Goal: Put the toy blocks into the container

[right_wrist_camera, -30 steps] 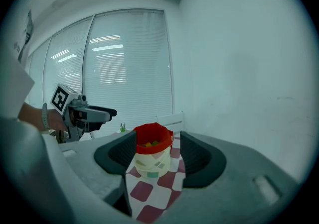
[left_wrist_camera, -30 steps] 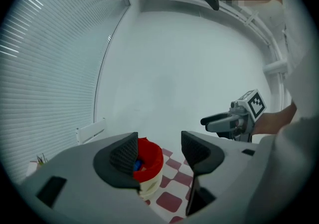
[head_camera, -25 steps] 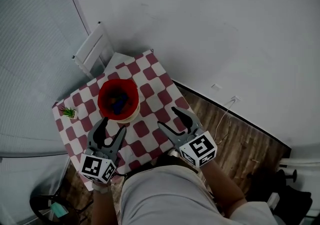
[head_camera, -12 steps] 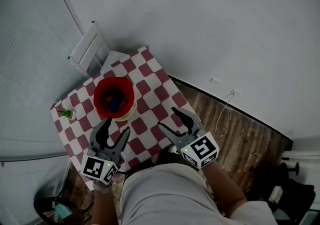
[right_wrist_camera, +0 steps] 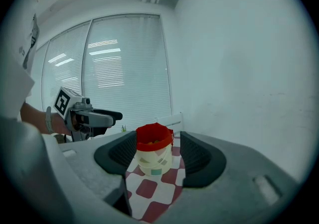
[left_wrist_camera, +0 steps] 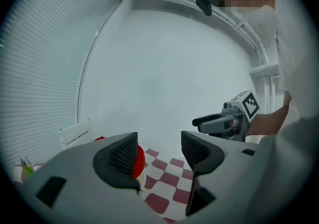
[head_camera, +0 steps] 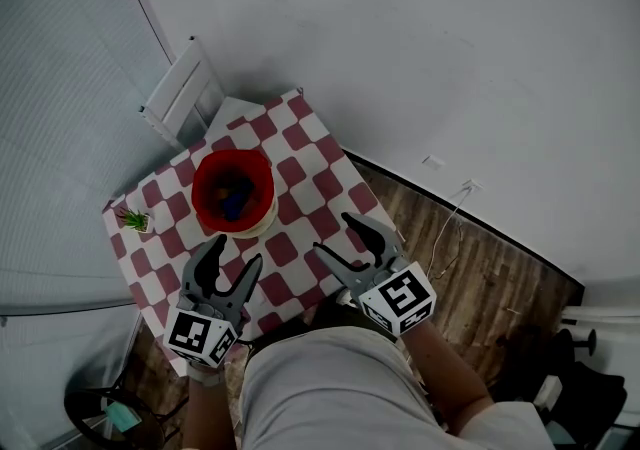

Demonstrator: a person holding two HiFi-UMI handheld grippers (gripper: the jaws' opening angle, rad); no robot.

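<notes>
Container (head_camera: 264, 176), with toy blocks (head_camera: 232, 200) inside, stands centre-left in the head view on the checked table (head_camera: 300, 178). It lies just above the left gripper (head_camera: 234, 251), the nearer one. Left gripper and right gripper (head_camera: 336, 238) both have jaws apart and empty.

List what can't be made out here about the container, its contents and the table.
- Toy blocks: in the head view, too small and dark inside the red container to count. In the right gripper view, the rim hides nearly all of them.
- Container, left gripper view: mostly behind the left gripper's own jaw.
- Table, near edge: in the head view, covered by the person's body.
</notes>
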